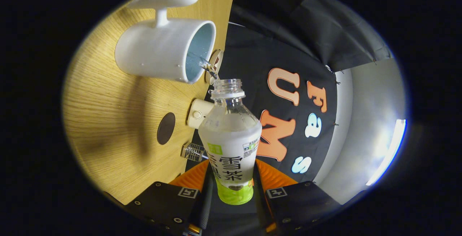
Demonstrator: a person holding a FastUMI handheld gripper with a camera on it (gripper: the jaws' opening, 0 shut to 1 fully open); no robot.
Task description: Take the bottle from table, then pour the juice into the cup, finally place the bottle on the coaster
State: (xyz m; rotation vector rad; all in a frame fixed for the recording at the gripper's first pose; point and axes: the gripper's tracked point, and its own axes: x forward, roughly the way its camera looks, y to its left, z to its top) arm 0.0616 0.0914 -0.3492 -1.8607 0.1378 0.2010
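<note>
Gripper view is tilted way over, so the wooden table (108, 127) is running up one side instead of sitting flat. Your gripper (231, 189) is clamping the bottle (231, 145) with both fingers pressing on its lower sides, closed down to about the bottle's width. The bottle is sitting right between the fingers and pointing straight ahead of them, cap off, open mouth leading.

You're pouring right now: a thin stream of liquid (208, 67) is leaving the bottle mouth and crossing the rim of the white cup (158, 48), landing on the pale blue inside. The cup is standing on the table just beyond the bottle's mouth, with its handle sticking out on the far side from the bottle. I can't really tell how much is sitting in the cup from this angle. The bottle's upper part is looking clear and the frosted part under it is looking whitish.

Other stuff on the table: a dark round coaster (166, 128) is lying flat near the table edge, well apart from the cup and off to the side of the bottle. Near it along the edge a small cream-coloured fitting (197, 113) is sitting, and a little shiny metal part (193, 152) is sitting closer to your fingers. A small round wooden thing (216, 62) is peeking out just behind the cup's rim, mostly hidden.
</note>
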